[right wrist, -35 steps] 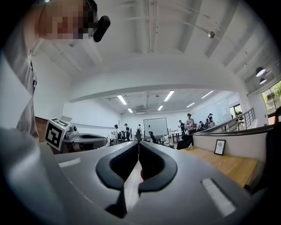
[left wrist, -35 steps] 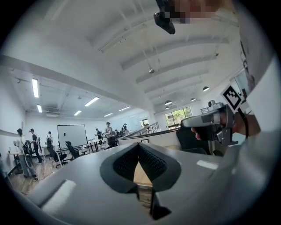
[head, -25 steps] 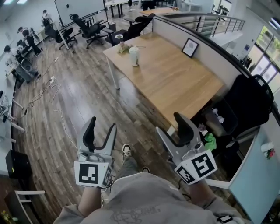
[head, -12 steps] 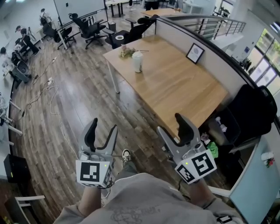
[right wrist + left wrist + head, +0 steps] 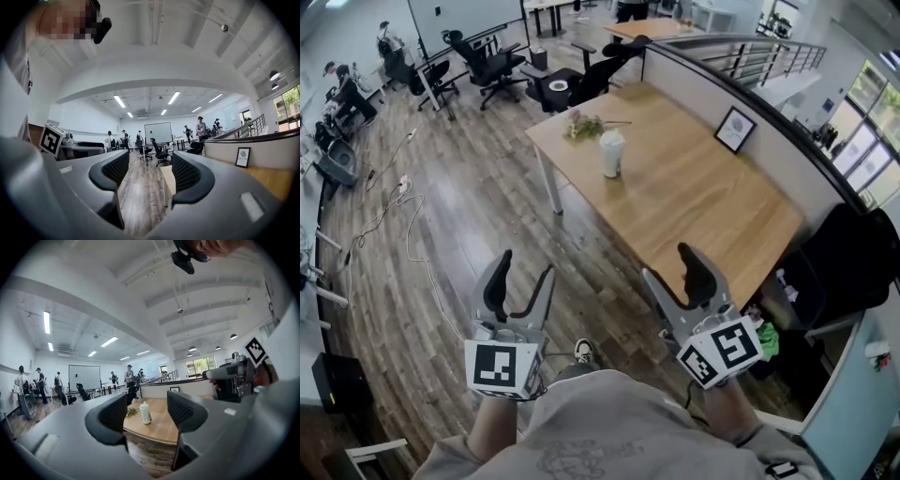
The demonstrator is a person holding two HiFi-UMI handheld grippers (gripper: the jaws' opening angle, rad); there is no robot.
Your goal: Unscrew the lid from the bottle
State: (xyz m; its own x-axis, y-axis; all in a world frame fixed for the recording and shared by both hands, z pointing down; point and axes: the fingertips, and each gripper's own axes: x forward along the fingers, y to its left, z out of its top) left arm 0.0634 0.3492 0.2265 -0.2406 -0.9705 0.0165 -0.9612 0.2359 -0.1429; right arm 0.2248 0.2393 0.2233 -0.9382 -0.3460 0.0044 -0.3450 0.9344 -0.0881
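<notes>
A pale bottle with a white lid [image 5: 612,153] stands upright on the wooden table [image 5: 694,211], near its far left end. The left gripper view shows the same bottle [image 5: 145,413] far off, framed between the jaws. My left gripper [image 5: 521,277] is held over the floor, well short of the table, open with nothing between its jaws. My right gripper [image 5: 675,264] hovers by the table's near edge, also open and empty. Both [image 5: 146,414] [image 5: 149,174] are far from the bottle.
A small bunch of flowers [image 5: 584,126] lies beside the bottle. A framed picture [image 5: 736,129] leans on the partition at the table's right. Office chairs [image 5: 487,61] stand beyond the table, a black chair [image 5: 844,258] at right. Cables [image 5: 403,211] trail on the wood floor. People stand far off.
The view has shifted: the table and bottle now sit lower and further right in the head view. Both grippers keep the same opening and place in front of me.
</notes>
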